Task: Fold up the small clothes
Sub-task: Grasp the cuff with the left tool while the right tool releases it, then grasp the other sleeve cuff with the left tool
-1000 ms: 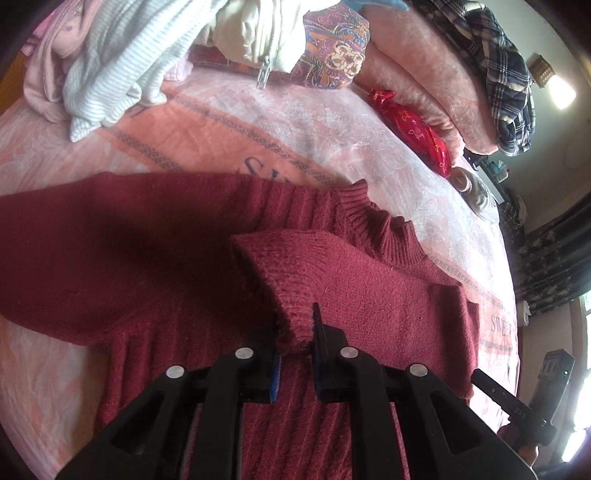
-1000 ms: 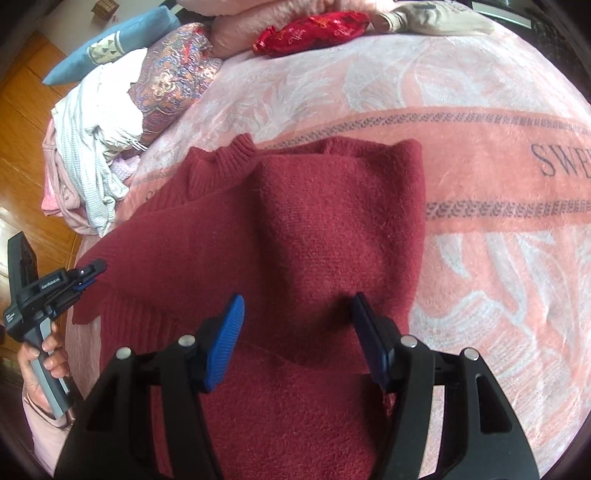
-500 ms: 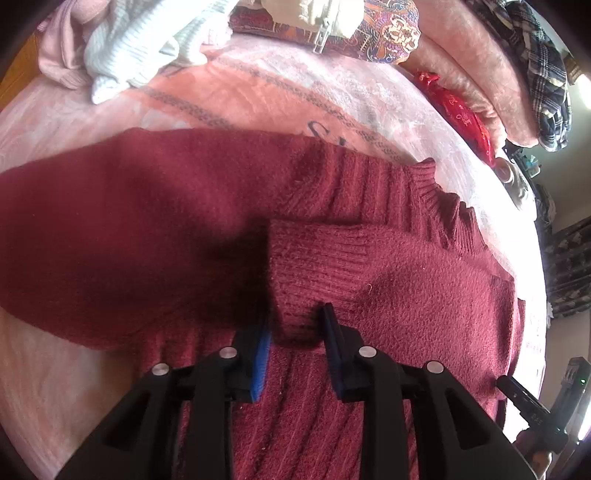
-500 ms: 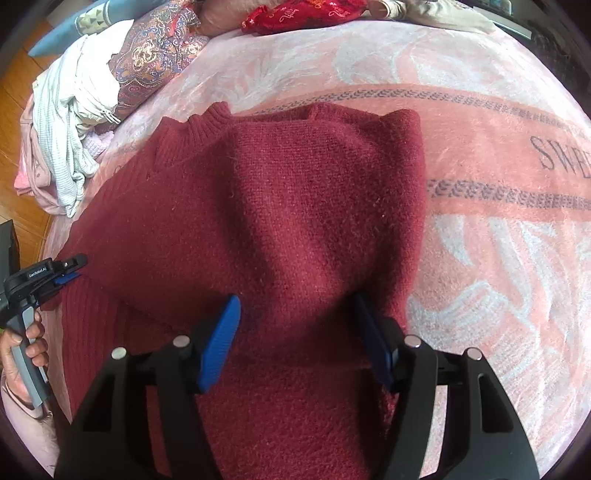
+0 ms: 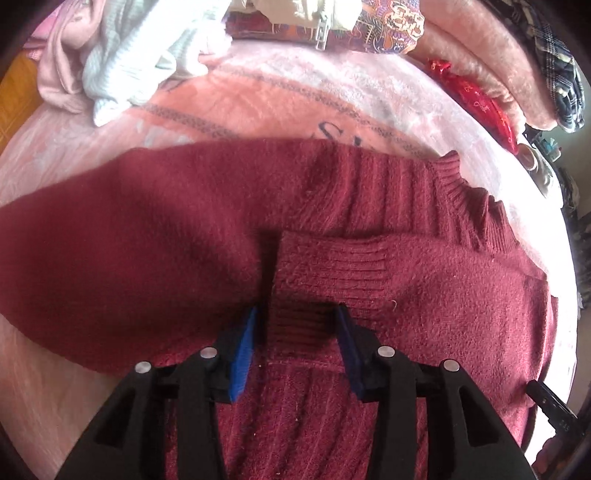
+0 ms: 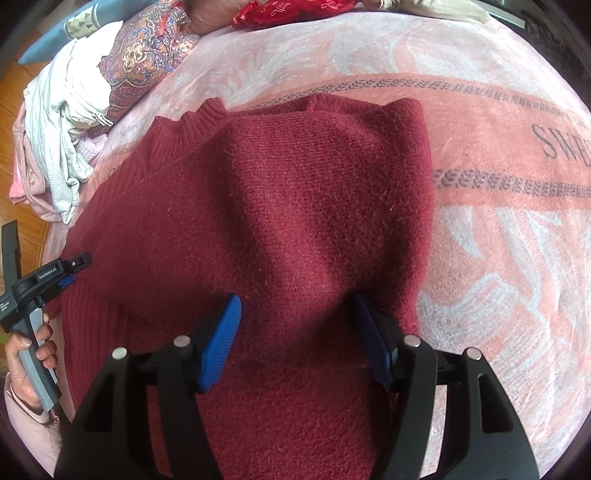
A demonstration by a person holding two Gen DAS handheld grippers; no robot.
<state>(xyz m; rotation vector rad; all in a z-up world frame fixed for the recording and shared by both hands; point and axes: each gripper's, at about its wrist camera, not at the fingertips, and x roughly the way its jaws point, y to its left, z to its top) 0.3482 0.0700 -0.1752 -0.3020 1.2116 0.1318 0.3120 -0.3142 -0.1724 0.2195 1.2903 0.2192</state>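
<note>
Nearest the left wrist camera, the left gripper point(image 5: 297, 339) stands with its blue-padded fingers spread, one on each side of the ribbed cuff point(image 5: 332, 266) of a sleeve that lies folded across the body of the dark red sweater point(image 5: 147, 251). The pads sit just beside the cuff's edges; whether they touch the knit cannot be told. The sweater lies flat on the pink blanket point(image 5: 258, 99), its other sleeve stretched out to the left of this view and its ribbed collar point(image 5: 465, 192) toward the upper right.

In the right wrist view, the right gripper point(image 6: 295, 332) also has its fingers spread wide, low over the folded part of the sweater point(image 6: 295, 192), with knit filling the gap between the pads and nothing pinched. At the left edge of that view the person's left hand point(image 6: 31, 354) grips the handle of the other tool, whose tip sits at the sweater's ribbed side.

Beyond the sweater, the blanket carries a grey patterned band and large dark letters point(image 6: 561, 144). Farther back, at the head of the bed, a heap of white and pale pink clothes point(image 5: 122, 55) lies to the left, beside a paisley cushion point(image 5: 391, 26). A shiny red pouch point(image 5: 476, 99) rests against a thick pink folded blanket point(image 5: 491, 62), with a dark plaid garment point(image 5: 557, 62) draped over its far end.
</note>
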